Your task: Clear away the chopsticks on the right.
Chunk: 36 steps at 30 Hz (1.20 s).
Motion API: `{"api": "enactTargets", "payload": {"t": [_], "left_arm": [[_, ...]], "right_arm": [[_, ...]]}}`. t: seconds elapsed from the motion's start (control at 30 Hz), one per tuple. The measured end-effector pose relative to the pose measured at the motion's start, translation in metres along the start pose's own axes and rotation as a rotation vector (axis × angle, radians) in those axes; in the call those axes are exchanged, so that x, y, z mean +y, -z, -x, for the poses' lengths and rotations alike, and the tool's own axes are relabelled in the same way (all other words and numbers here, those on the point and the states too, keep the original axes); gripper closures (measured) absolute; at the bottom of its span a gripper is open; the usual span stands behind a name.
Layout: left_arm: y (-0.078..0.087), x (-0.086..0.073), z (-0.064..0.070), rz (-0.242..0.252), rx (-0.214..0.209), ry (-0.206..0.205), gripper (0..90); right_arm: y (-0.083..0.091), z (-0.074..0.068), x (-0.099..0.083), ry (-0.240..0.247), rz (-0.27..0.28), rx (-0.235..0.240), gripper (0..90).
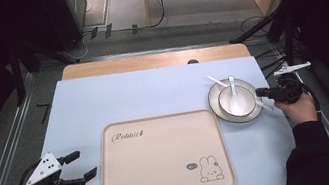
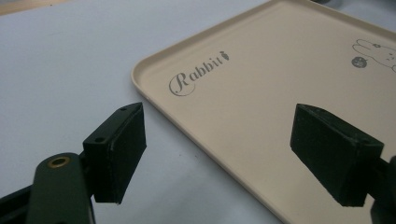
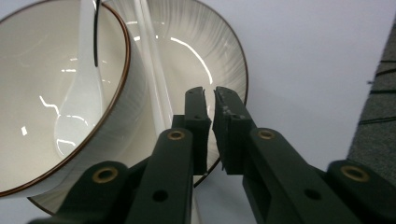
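Two grippers are at work over a pale blue surface (image 1: 152,94). The right gripper (image 1: 260,92) sits at the right edge of a round striped plate (image 1: 216,106), which lies on the surface just right of the tray's far corner. In the right gripper view its jaws stand almost together, with only a thin slit between them, over the plate's (image 3: 219,60) rim; whether they pinch the rim or anything else I cannot tell. A white bowl (image 1: 227,99) with a dark rim rests on the plate, and a white spoon (image 1: 235,97) lies in the bowl with its handle pointing away from the person. White chopsticks (image 1: 216,81) lie across the plate behind the bowl, one end sticking out at the far left and the other near the right gripper. In the right gripper view the bowl (image 3: 107,126) is left of the jaws, the spoon (image 3: 79,112) inside it, and the chopsticks (image 3: 154,88) run between bowl and jaws.

The left gripper (image 1: 79,165) is held low at the near left, just beside the left edge of a beige tray (image 1: 167,183) printed with a rabbit. Its jaws are spread wide with nothing between them; in the left gripper view they straddle the tray's (image 2: 154,98) edge.
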<state>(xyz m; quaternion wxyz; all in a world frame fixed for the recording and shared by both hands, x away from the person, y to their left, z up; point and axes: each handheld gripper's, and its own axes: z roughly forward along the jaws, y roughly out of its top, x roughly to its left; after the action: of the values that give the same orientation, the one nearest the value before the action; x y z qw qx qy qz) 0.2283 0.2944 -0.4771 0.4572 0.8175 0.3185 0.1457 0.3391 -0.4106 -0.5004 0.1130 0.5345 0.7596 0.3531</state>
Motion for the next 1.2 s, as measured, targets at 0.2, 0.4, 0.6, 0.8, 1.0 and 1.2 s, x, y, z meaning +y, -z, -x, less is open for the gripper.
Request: {"api": "enactTargets", "payload": {"t": [0.2, 0.4, 0.6, 0.8, 1.0, 1.2], "left_arm": [[0.001, 0.0, 0.0, -0.003, 0.001, -0.003, 18.9], [0.0, 0.0, 0.0, -0.001, 0.001, 0.001, 18.9], [0.0, 0.0, 0.0, 0.001, 0.001, 0.002, 18.9], [0.0, 0.0, 0.001, -0.004, 0.001, 0.002, 19.0], [0.0, 0.0, 0.001, -0.003, 0.001, 0.002, 19.0], [0.0, 0.001, 0.001, -0.003, 0.003, -0.001, 19.0]], "right_arm": [[0.009, -0.003, -0.002, 0.045, 0.019, 0.002, 59.9], [0.004, -0.005, -0.003, 0.052, -0.012, 0.018, 63.8], [-0.004, -0.007, -0.003, 0.066, -0.054, 0.013, 73.2], [-0.015, -0.003, -0.004, 0.057, -0.083, 0.031, 78.4], [-0.02, -0.003, -0.002, 0.047, -0.098, 0.043, 83.8], [-0.018, 0.0, 0.0, -0.008, -0.108, 0.057, 84.7]]}}
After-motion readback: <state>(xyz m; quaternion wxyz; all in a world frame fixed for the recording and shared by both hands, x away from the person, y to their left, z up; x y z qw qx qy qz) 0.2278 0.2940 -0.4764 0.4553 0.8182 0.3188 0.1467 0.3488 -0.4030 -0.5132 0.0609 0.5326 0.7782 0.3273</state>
